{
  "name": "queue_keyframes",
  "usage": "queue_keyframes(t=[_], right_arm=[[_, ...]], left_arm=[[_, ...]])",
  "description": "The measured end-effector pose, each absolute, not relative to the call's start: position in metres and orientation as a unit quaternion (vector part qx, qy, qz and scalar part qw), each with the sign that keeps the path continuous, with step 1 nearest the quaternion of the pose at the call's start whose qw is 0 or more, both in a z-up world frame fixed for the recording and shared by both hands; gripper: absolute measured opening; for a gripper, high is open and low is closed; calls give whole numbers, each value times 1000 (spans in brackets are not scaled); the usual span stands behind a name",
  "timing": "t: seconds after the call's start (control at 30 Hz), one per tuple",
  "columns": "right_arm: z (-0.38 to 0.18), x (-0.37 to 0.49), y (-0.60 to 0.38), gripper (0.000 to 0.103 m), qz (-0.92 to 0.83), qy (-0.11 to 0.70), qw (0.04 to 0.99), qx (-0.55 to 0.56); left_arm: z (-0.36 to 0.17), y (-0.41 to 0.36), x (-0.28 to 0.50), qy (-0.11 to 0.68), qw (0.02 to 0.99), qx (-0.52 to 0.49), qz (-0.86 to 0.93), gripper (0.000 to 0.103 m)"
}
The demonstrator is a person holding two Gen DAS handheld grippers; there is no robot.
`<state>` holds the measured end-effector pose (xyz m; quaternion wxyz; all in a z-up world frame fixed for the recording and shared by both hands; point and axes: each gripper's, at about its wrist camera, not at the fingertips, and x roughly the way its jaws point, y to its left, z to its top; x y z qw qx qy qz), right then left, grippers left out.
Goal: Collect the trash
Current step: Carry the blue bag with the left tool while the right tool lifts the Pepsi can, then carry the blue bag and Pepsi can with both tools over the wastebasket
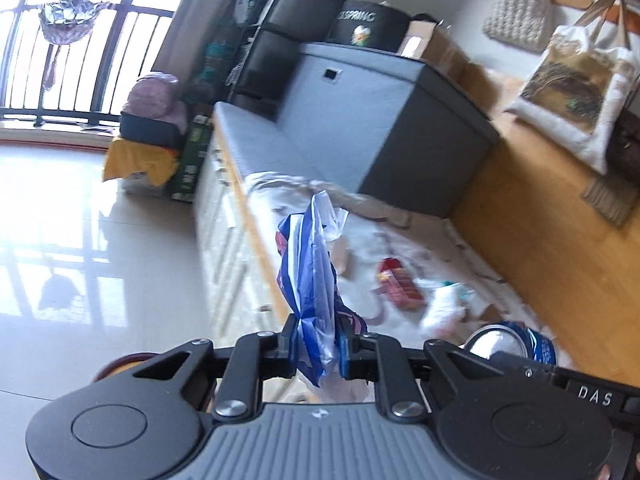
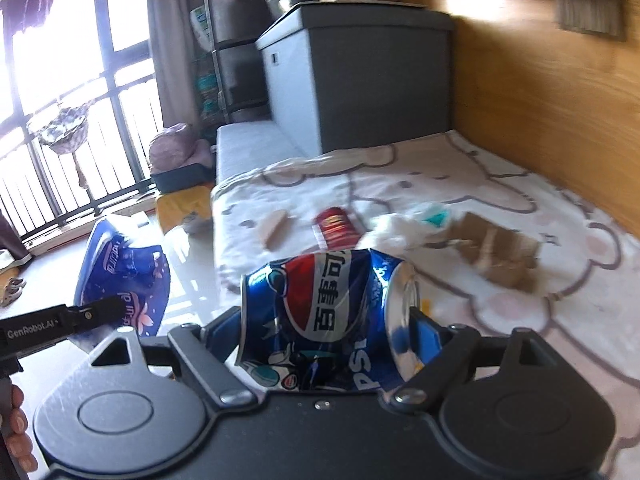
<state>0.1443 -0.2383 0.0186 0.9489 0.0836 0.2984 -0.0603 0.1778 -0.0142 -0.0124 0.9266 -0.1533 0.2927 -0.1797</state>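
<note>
Left wrist view showed the left gripper (image 1: 319, 346) with its fingers pinched together on a bunched blue and white plastic bag (image 1: 314, 280), which stood up out of the grip and hung over the front edge of the patterned blanket (image 1: 404, 240). Right wrist view showed the right gripper (image 2: 326, 332) with its fingers clamped on a dented blue Pepsi can (image 2: 324, 320), held sideways with its silver end toward the right finger, just in front of the blanket's near edge (image 2: 520, 208).

On the blanket, beyond the can, lay a red can (image 2: 335, 227) on its side, with a small wooden block (image 2: 274, 227) to its left. To the red can's right sat crumpled white paper with a teal patch (image 2: 412, 222), and farther right a torn piece of brown cardboard (image 2: 496, 256). All of these pieces were apart from both grippers.

Behind the blanket stood a grey storage box (image 2: 352, 80), touching the blanket's far edge. From the right wrist view the plastic bag (image 2: 120, 280) hung left of the blanket, over the shiny tiled floor (image 2: 48, 280), gripped by the left gripper (image 2: 100, 310).
</note>
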Motion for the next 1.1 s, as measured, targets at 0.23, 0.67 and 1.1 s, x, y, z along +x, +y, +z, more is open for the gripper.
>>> queue_keyframes(t=[0.23, 0.67, 1.1], right_arm=[[1, 178, -190, 85, -30, 315, 946, 75], [-48, 242, -114, 85, 8, 364, 930, 51], [-124, 293, -79, 85, 43, 451, 890, 61]], left_arm=[[-25, 15, 196, 322, 925, -130, -152, 19], [-83, 69, 236, 408, 901, -130, -66, 19], [-164, 79, 277, 518, 852, -78, -21, 19]])
